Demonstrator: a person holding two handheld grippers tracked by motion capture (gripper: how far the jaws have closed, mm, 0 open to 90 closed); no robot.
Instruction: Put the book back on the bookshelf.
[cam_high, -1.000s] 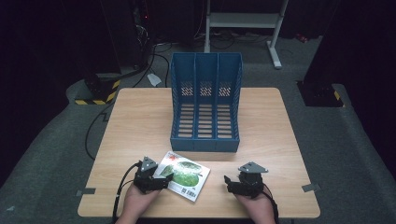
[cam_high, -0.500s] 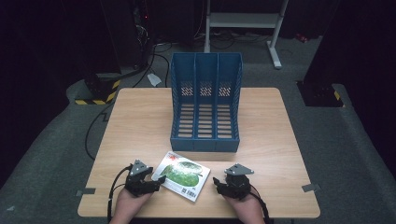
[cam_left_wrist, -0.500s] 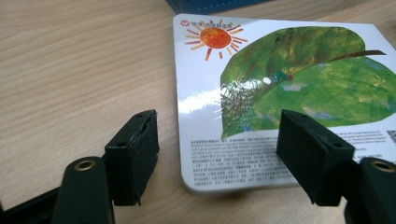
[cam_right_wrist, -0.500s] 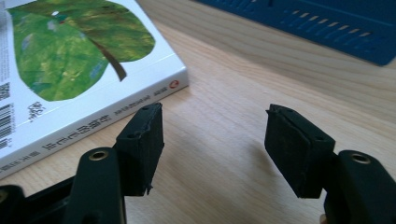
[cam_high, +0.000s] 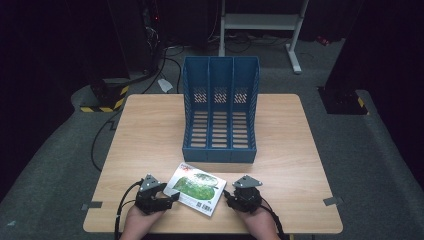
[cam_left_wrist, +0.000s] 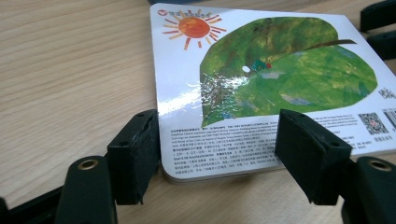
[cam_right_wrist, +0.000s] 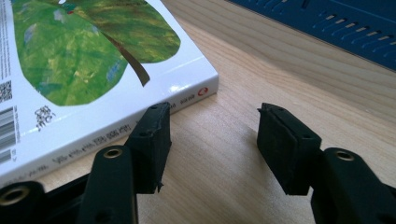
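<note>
A board book (cam_high: 196, 188) with a green leaf and an orange sun on its white cover lies flat on the wooden table (cam_high: 150, 130), near the front edge. My left gripper (cam_high: 174, 196) is at the book's left side. Its jaws (cam_left_wrist: 217, 123) have just been closing and stand open around the book's (cam_left_wrist: 261, 74) near corner, one pad against the left edge. My right gripper (cam_high: 226, 196) is at the book's right side. Its jaws (cam_right_wrist: 215, 112) have just been closing too, open over bare wood, the left pad against the book's (cam_right_wrist: 93, 56) spine.
A blue three-slot file rack (cam_high: 220, 115) stands on the table behind the book, its open side up and toward me; its slotted base (cam_right_wrist: 327, 28) lies past my right gripper. Cables trail on the dark floor beyond.
My right gripper has slid left up to the book's edge and its jaws have narrowed. The left gripper's jaws have narrowed around the corner. The book has not moved.
</note>
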